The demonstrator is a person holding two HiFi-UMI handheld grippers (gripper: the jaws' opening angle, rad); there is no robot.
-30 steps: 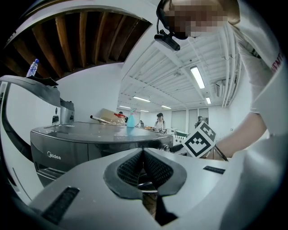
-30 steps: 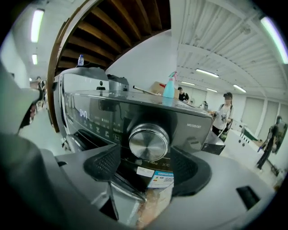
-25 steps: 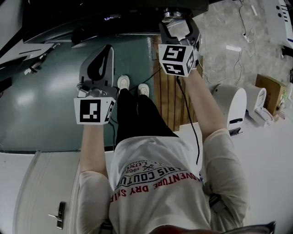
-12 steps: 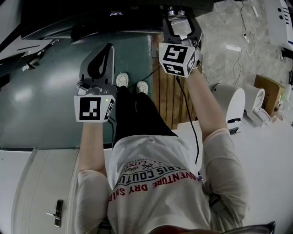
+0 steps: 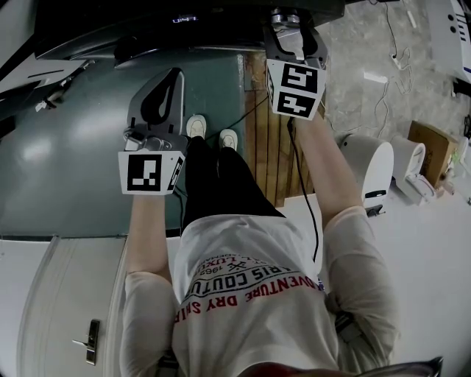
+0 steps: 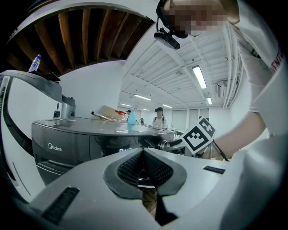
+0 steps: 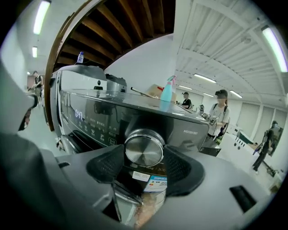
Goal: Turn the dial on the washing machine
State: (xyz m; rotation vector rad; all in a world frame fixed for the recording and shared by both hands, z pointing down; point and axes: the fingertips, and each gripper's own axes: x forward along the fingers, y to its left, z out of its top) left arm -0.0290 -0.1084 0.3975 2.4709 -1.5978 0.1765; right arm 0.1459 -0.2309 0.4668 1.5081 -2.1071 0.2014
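The dark washing machine [image 7: 85, 112] has a round steel dial [image 7: 144, 149] on its front panel, beside a lit display [image 7: 78, 114]. My right gripper [image 7: 144, 157] sits around the dial. Its jaws have just been closing, and the black pads [image 7: 108, 167] now press on the dial's two sides. In the head view the right gripper [image 5: 288, 29] reaches the dial [image 5: 285, 18] at the top of the picture. My left gripper [image 5: 171, 75] hangs shut and holds nothing, left of the dial and short of the machine [image 6: 85, 139]. Its pads [image 6: 130, 168] meet at the tips.
A blue spray bottle [image 7: 166, 93] and other items stand on top of the machine. People stand in the room behind it [image 7: 219, 117]. Below me are a teal floor [image 5: 73, 147], a wooden strip [image 5: 271, 147] and a white appliance [image 5: 368, 169] to the right.
The right gripper's marker cube has rolled clockwise and shifted slightly right at the dial. The left gripper has stayed where it was.
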